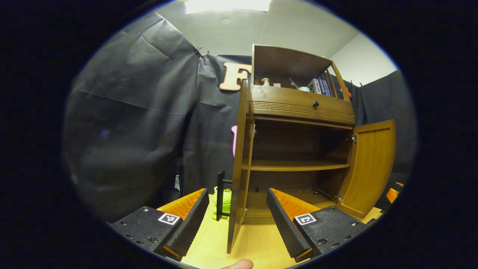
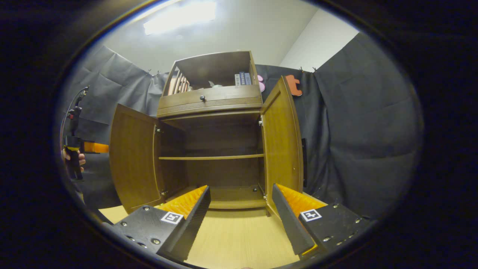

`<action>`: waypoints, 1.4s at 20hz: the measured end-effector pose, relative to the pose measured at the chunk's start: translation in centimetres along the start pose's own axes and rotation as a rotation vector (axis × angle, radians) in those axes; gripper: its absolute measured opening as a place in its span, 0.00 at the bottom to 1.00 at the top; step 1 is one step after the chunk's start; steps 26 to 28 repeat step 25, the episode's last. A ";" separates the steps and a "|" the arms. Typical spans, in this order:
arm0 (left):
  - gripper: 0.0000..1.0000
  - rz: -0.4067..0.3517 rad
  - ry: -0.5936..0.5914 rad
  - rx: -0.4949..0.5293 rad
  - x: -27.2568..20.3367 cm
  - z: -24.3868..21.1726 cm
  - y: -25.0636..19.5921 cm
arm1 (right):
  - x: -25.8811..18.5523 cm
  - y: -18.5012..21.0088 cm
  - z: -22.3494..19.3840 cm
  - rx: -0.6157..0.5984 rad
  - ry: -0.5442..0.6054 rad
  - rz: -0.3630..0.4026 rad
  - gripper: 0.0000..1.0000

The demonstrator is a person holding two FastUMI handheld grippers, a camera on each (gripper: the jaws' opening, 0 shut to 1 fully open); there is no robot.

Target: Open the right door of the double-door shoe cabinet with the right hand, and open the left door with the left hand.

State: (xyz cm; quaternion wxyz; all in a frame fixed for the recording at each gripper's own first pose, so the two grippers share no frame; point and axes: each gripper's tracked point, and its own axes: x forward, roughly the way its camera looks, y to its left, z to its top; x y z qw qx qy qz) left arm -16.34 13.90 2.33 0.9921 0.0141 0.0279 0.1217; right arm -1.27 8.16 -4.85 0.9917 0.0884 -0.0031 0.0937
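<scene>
The wooden shoe cabinet (image 2: 209,101) stands with both lower doors swung wide, showing an inner shelf (image 2: 211,158). In the left gripper view the left door (image 1: 239,168) is seen edge-on, and its black bar handle (image 1: 220,194) sticks out on the outer face. My left gripper (image 1: 237,194) is open, its fingers lying either side of that door's edge without touching it. The right door (image 1: 373,168) stands open at the far right. In the right gripper view my right gripper (image 2: 241,188) is open in front of the cabinet's base, beside the right door (image 2: 282,145). The left door (image 2: 132,164) hangs open opposite.
A green toy (image 1: 225,201) sits on the light wooden floor (image 1: 257,239) behind the left door. A drawer with a dark knob (image 1: 316,104) lies above the doors, and a top shelf holds books (image 1: 320,86) and a bottle. A hand holds the other gripper (image 2: 73,149) at the far left.
</scene>
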 end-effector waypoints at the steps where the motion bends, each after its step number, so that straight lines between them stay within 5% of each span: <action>1: 0.92 -0.006 -0.001 0.004 0.1 0.0 -1.0 | 0.0 -0.1 -0.1 -0.014 0.006 -0.005 0.98; 20: 0.92 -0.206 -0.064 0.046 -0.4 -0.6 -18.8 | 3.1 3.0 3.9 -0.064 0.060 0.015 0.94; 28: 0.93 -0.203 -0.041 0.027 -0.6 -3.1 -21.7 | 2.3 2.2 4.1 -0.054 0.053 -0.002 0.98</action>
